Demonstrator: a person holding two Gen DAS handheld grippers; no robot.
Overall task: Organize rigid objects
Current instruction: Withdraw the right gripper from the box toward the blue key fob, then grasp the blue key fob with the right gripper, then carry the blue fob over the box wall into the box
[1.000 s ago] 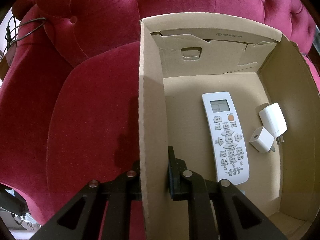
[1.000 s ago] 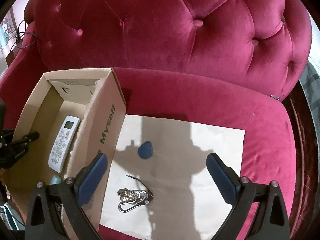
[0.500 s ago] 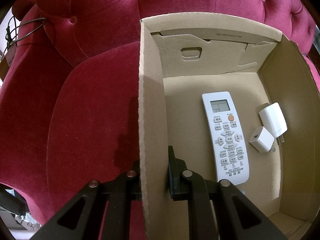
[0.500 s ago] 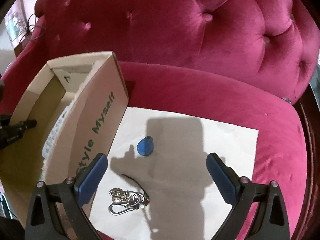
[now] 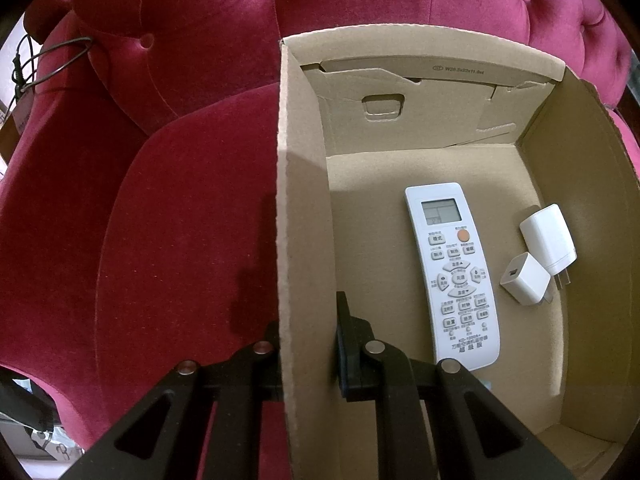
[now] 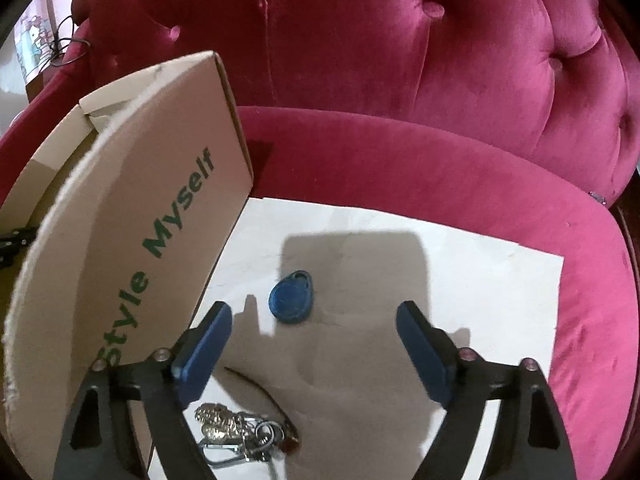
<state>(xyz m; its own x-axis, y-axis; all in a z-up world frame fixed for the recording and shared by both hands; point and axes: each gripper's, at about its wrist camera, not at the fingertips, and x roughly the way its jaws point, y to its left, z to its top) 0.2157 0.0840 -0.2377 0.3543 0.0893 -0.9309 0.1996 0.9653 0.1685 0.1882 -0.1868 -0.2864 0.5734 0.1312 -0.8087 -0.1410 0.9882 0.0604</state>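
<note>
My left gripper [image 5: 306, 336] is shut on the left wall of an open cardboard box [image 5: 304, 200], one finger outside and one inside. Inside the box lie a white remote [image 5: 452, 272] and two white chargers [image 5: 538, 256]. In the right wrist view the same box [image 6: 132, 248], printed "Style Myself", stands at the left. My right gripper [image 6: 314, 320] is open, low over a white paper sheet [image 6: 460, 280]. A blue key fob [image 6: 291, 297] lies between and just ahead of its blue pads [image 6: 202, 350]. A metal keyring with carabiner [image 6: 236, 434] lies under the gripper.
Everything sits on a crimson velvet tufted sofa [image 6: 400, 60]. Its seat cushion [image 5: 180, 240] spreads left of the box. A thin cable [image 5: 44, 64] hangs over the sofa arm at far left. The sofa's right edge [image 6: 604, 200] drops off beyond the paper.
My right gripper has moved down and forward toward the blue key fob, which now sits between the pads. The left gripper keeps its hold on the box wall and has not moved.
</note>
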